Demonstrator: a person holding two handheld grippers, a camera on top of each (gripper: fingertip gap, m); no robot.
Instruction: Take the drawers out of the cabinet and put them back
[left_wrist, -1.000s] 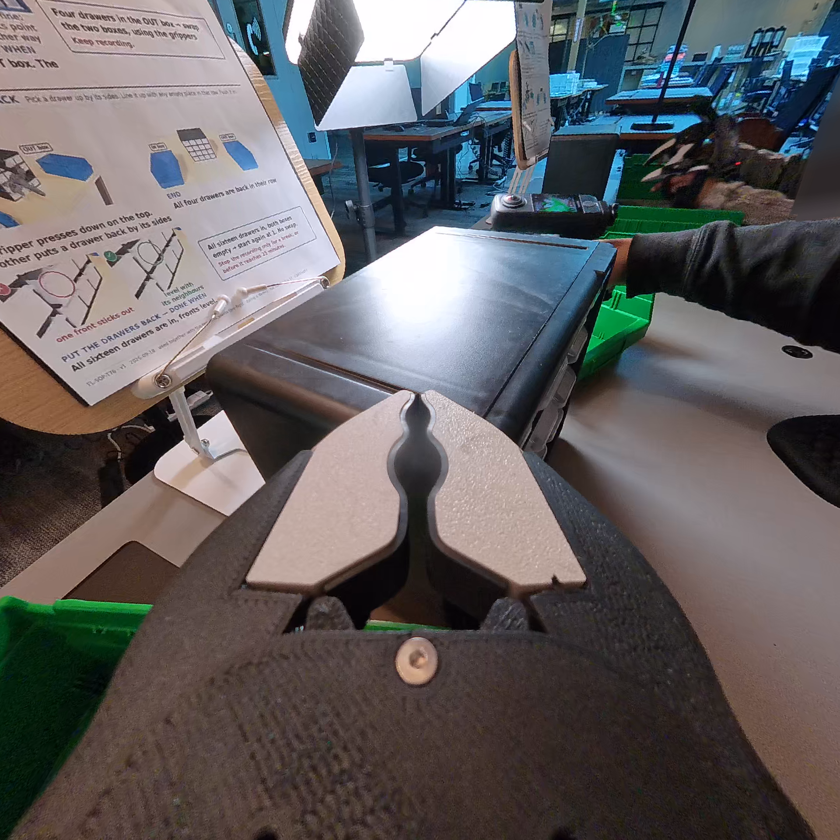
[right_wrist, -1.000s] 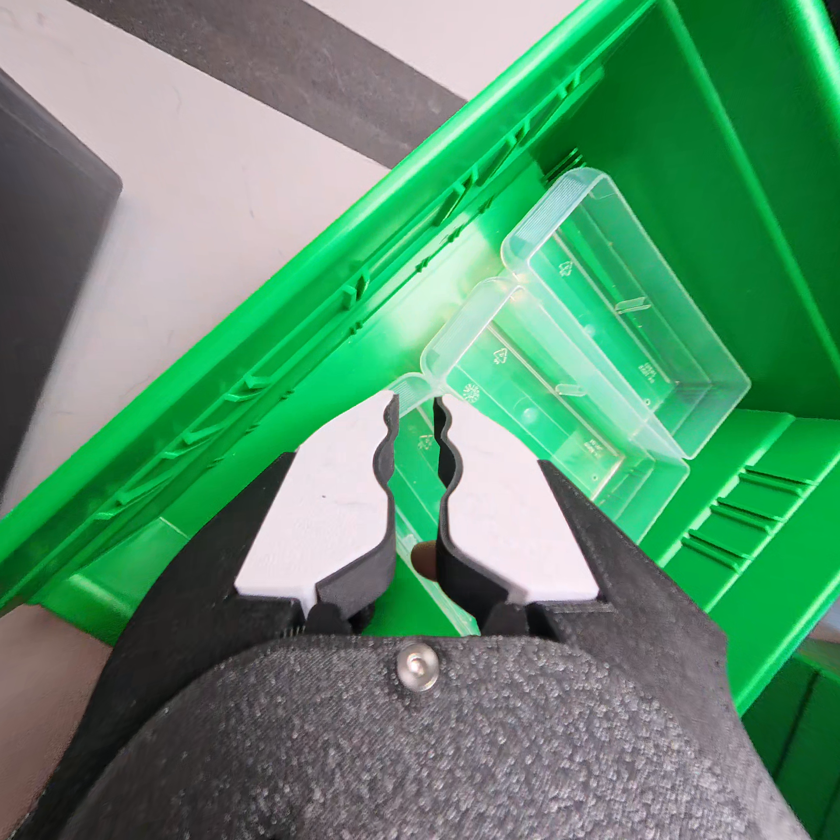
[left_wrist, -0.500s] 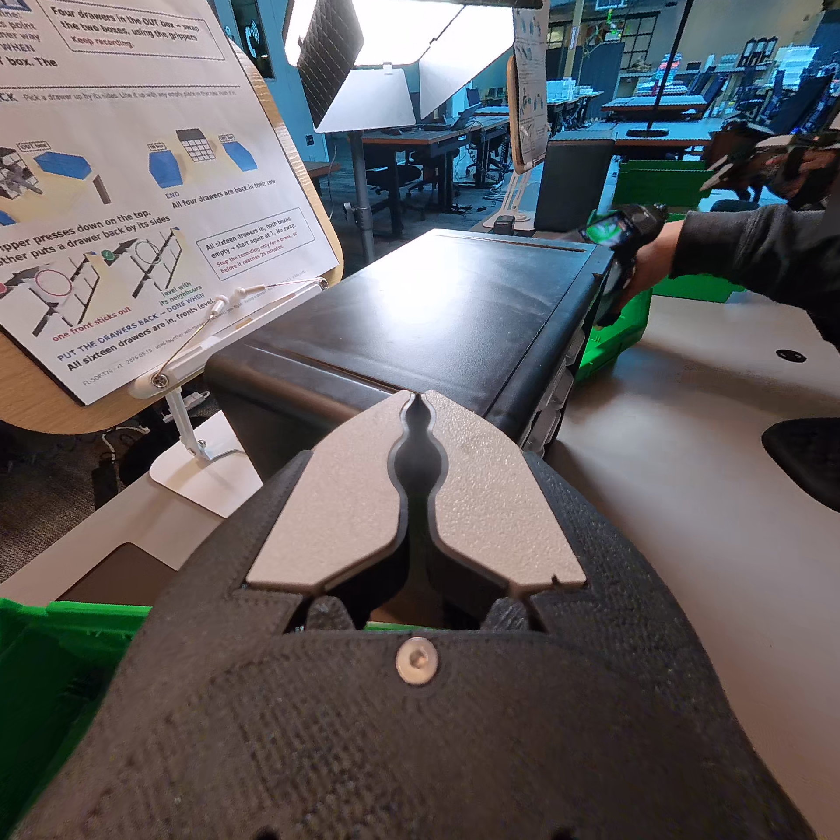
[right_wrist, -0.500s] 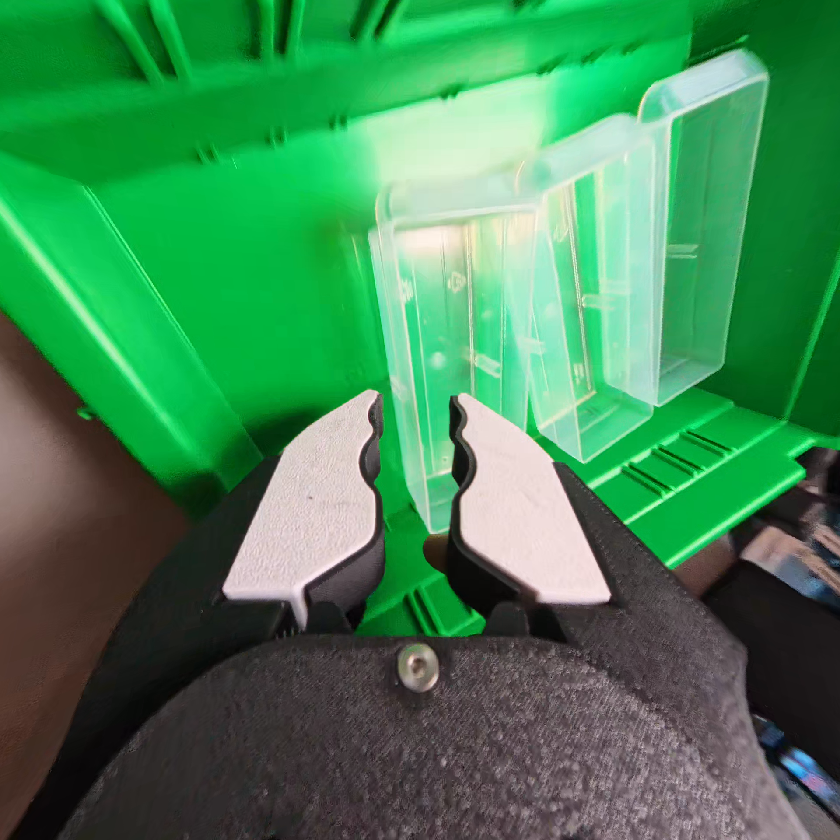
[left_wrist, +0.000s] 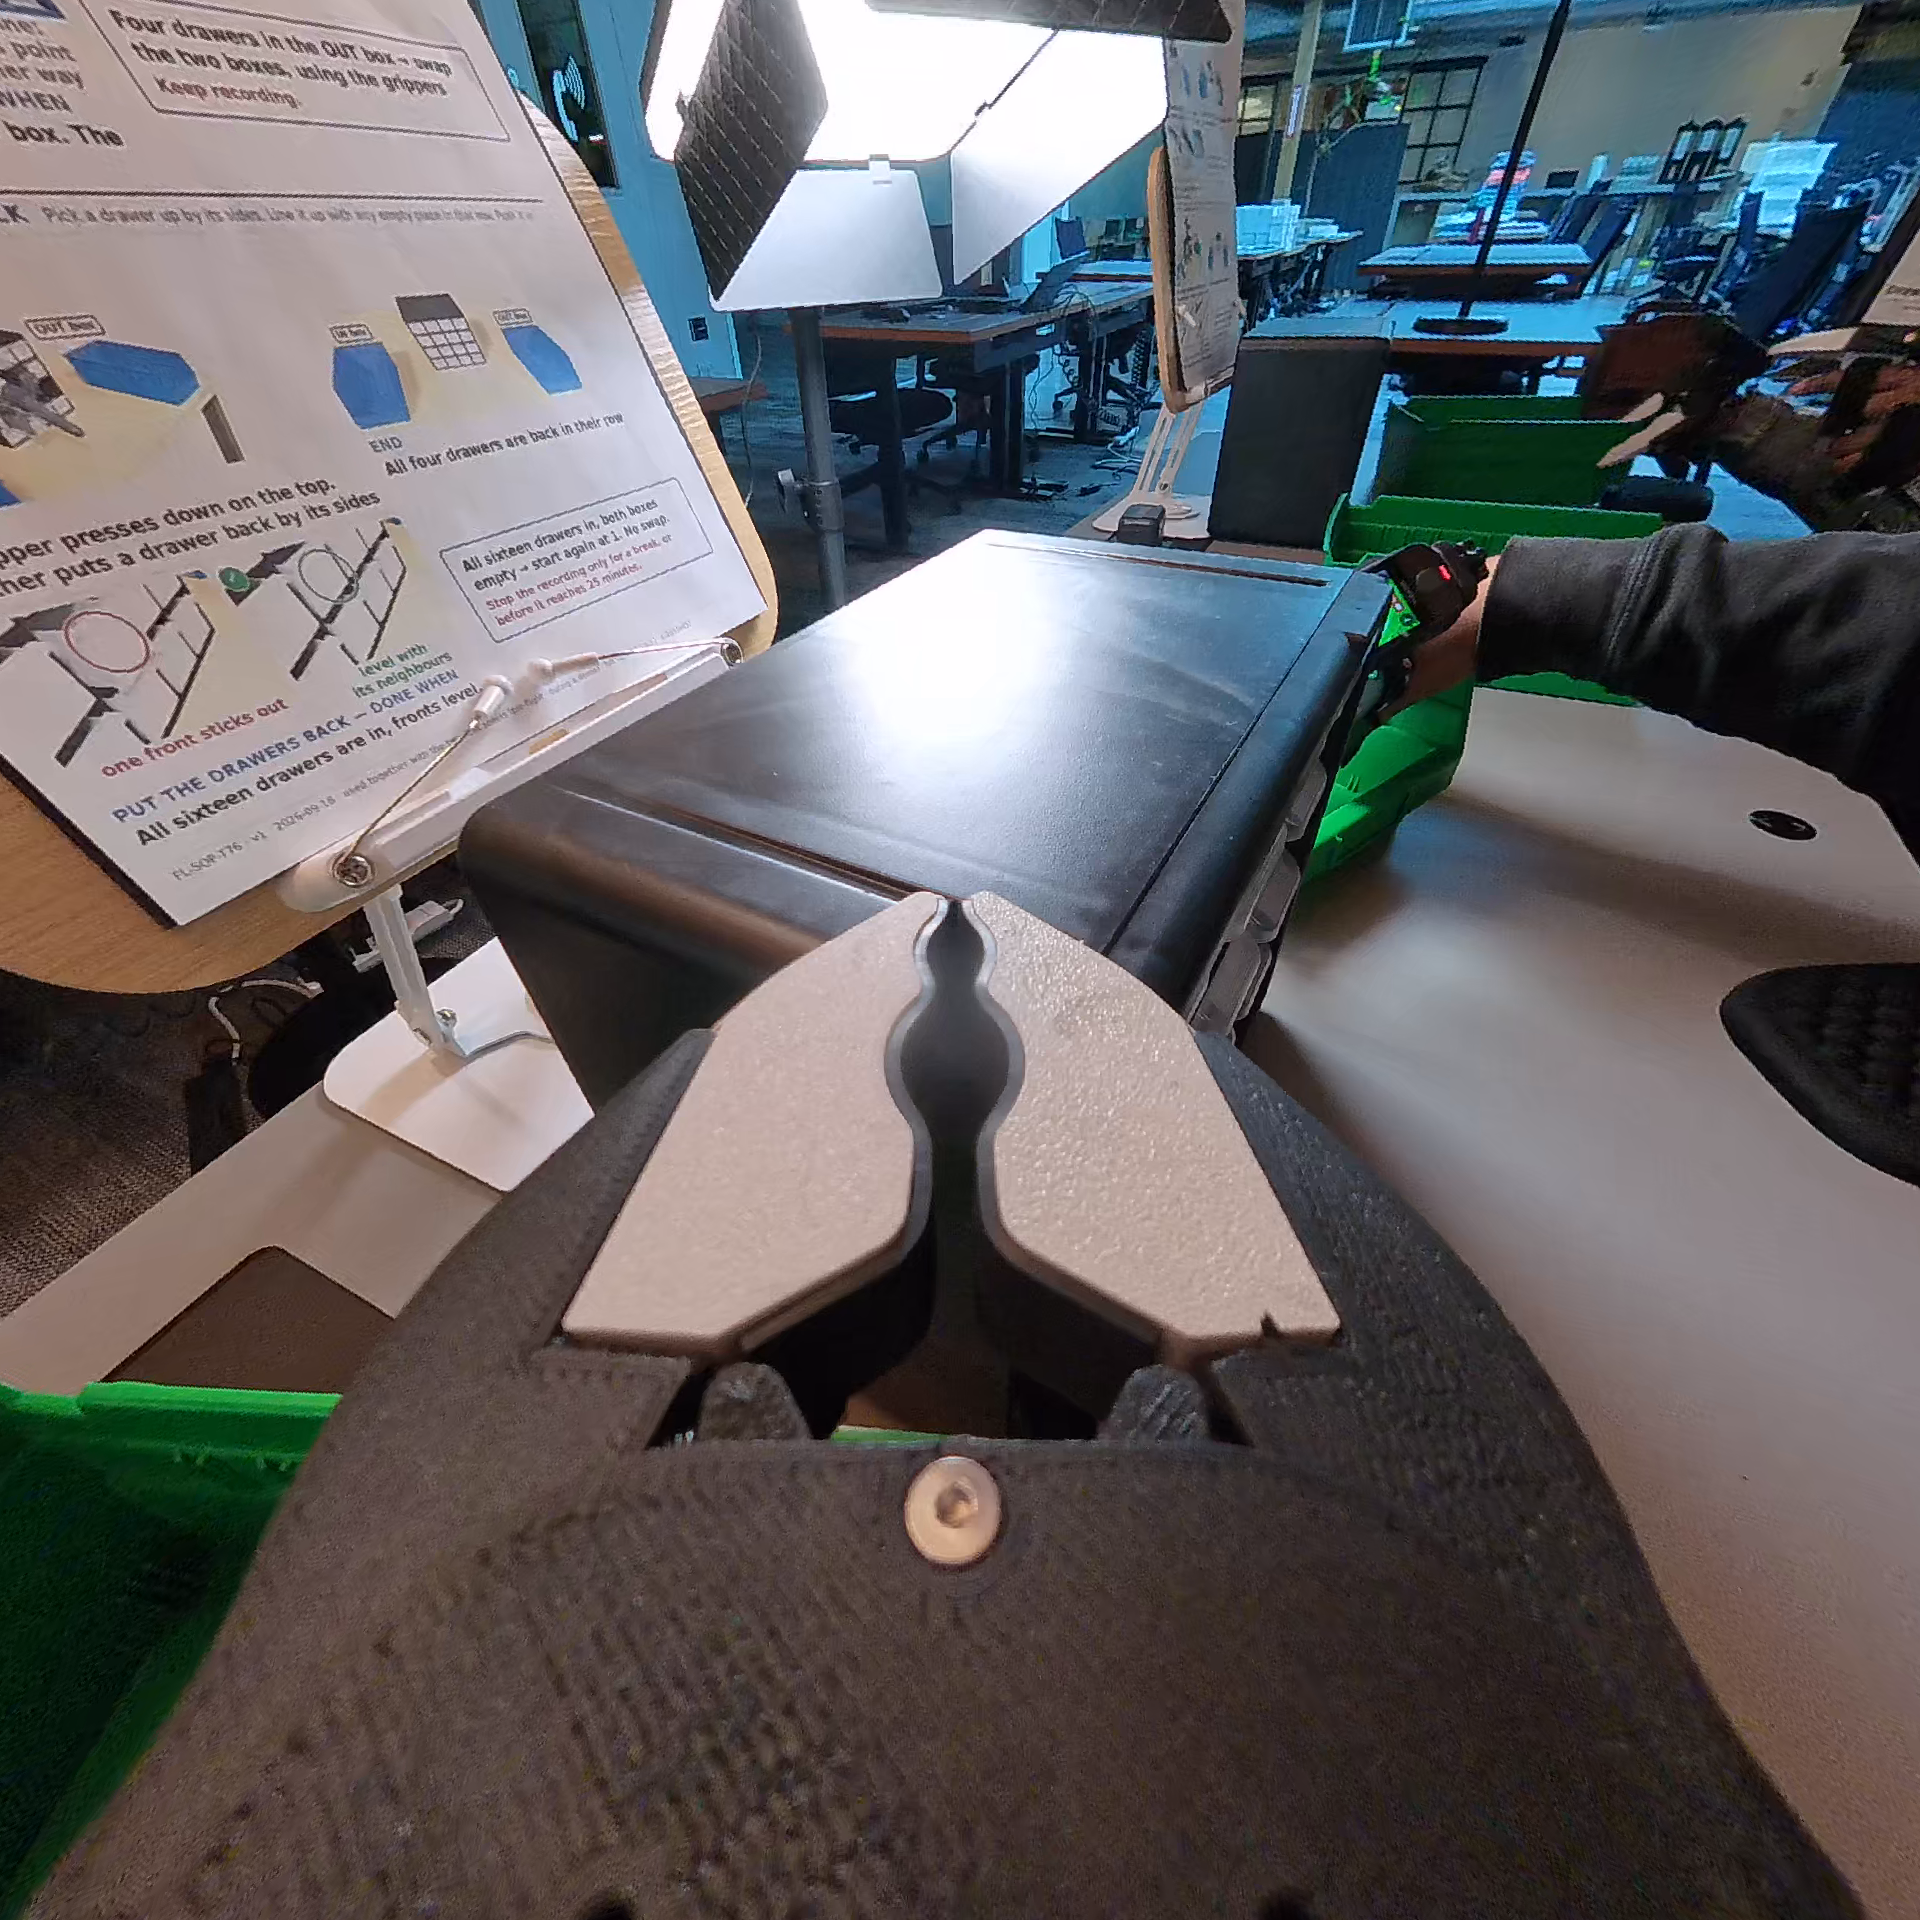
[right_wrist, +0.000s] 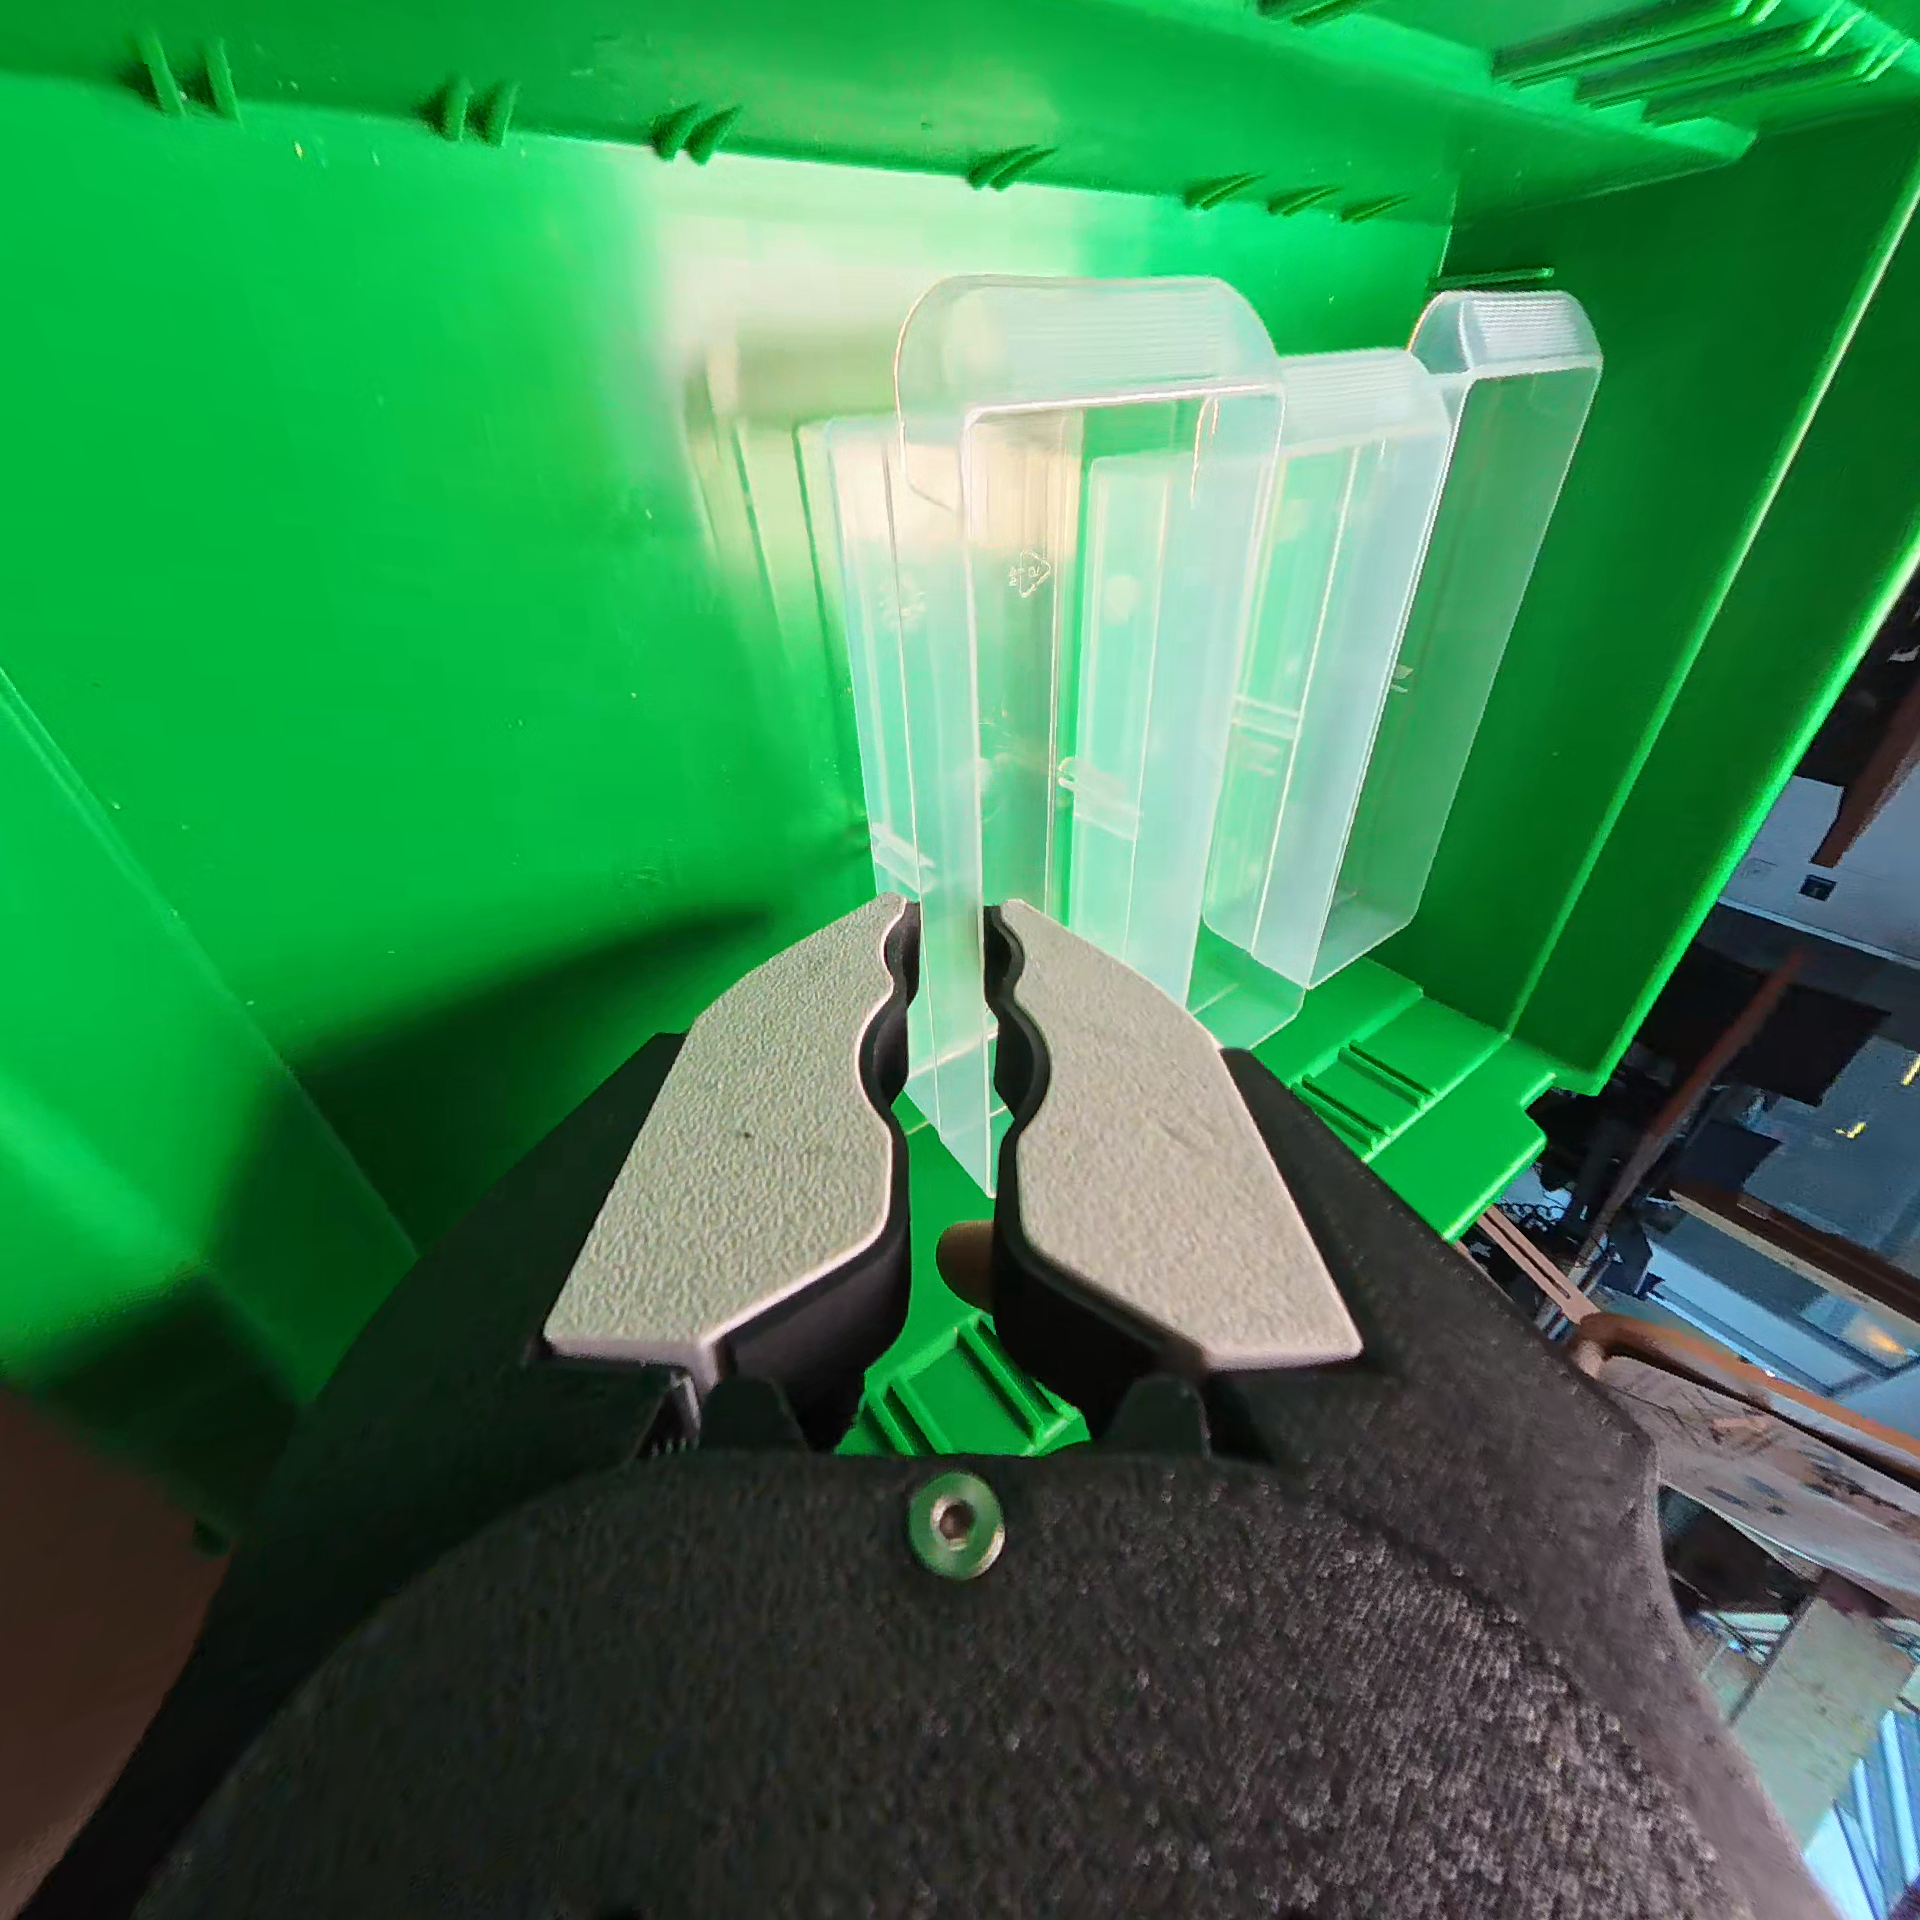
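My right gripper (right_wrist: 951, 925) is inside a green bin (right_wrist: 416, 520) and shut on the side wall of a clear plastic drawer (right_wrist: 1081, 582). That drawer stands raised in front of two more clear drawers (right_wrist: 1340, 644) lying side by side in the bin. My left gripper (left_wrist: 951, 914) is shut and empty, held just before the near end of the black cabinet (left_wrist: 987, 707). A few drawer fronts show on the cabinet's right face. In the left wrist view the right gripper (left_wrist: 1413, 613) and a dark sleeve (left_wrist: 1683, 634) reach into the bin (left_wrist: 1392, 758) beyond the cabinet.
An instruction sheet on a wooden stand (left_wrist: 312, 416) stands left of the cabinet. Another green bin (left_wrist: 125, 1507) lies under my left gripper at the lower left. The grey table (left_wrist: 1507, 1143) spreads to the right, with a black chair part (left_wrist: 1849, 1049) at its edge.
My right gripper turned square to the drawers, moved in and took hold of the nearest drawer's wall; that drawer now stands raised before the others. My left gripper stayed put.
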